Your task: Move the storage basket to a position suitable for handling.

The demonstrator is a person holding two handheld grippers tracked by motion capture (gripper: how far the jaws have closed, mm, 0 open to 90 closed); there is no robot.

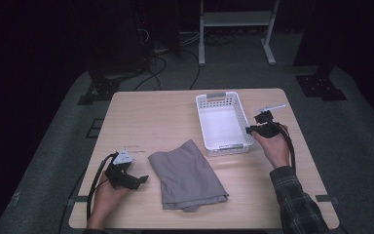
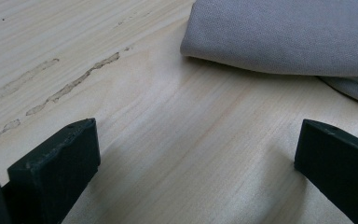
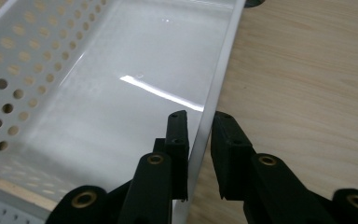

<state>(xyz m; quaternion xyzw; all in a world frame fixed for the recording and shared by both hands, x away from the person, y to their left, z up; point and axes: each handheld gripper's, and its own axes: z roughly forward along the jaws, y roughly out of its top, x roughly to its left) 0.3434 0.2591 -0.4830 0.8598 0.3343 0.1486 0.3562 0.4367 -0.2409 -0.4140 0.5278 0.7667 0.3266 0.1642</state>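
- The left gripper (image 1: 141, 179) is held low in the left hand (image 1: 108, 190), jaws spread wide.
- The right gripper (image 1: 249, 129) is held in the right hand (image 1: 275, 146), jaws nearly closed.

The folded grey cloth (image 1: 187, 175) sits just in front of the white basket (image 1: 222, 124), leaving little room between them. Left of the basket, the table (image 1: 146, 117) is open wood.

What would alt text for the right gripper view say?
The right gripper has its two black jaws astride the thin side wall of a white perforated basket, one inside and one outside. The basket is empty and stands on a light wooden table.
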